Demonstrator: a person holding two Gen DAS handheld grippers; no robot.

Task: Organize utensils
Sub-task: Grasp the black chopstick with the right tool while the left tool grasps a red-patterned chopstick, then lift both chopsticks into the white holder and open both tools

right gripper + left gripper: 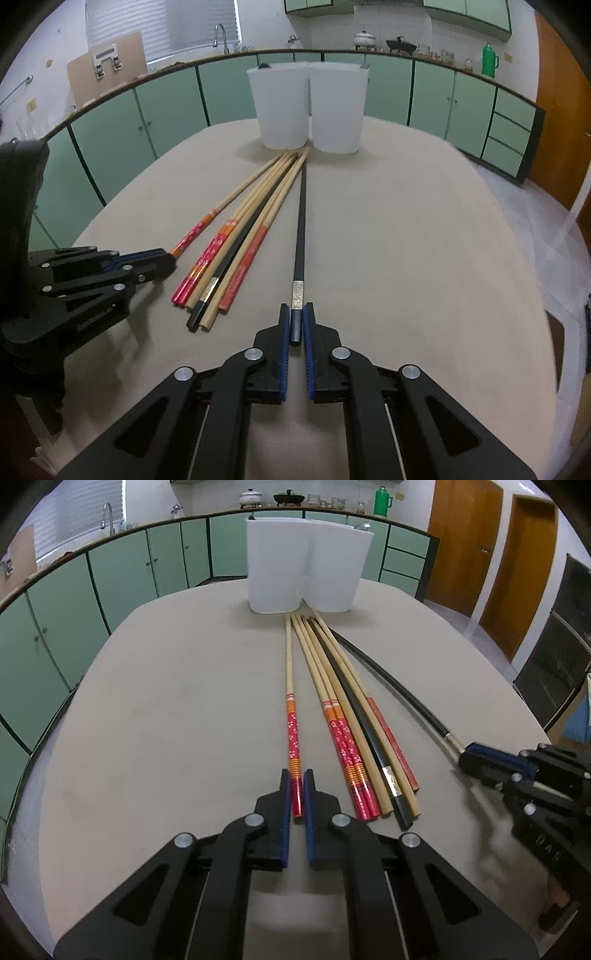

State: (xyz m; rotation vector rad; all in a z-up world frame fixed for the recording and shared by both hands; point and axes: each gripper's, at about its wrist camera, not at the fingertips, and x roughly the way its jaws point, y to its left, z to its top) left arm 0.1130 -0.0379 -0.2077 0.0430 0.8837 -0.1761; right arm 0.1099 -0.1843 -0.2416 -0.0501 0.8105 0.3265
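Several chopsticks lie on the grey table (166,720), tips toward a white two-compartment holder (306,565), which also shows in the right wrist view (306,107). My left gripper (296,786) is shut on the red floral end of a bamboo chopstick (289,672); it also shows in the right wrist view (168,258). My right gripper (296,321) is shut on the end of a black chopstick (301,229), lying apart from the pile; this gripper also shows in the left wrist view (469,755). The remaining pile (354,738) of red-ended, plain and black chopsticks lies between the two grippers.
Green cabinets (122,572) and a counter with pots and a green flask (383,500) curve behind the table. Wooden doors (461,542) stand at the right. The table edge runs close on the right (546,295).
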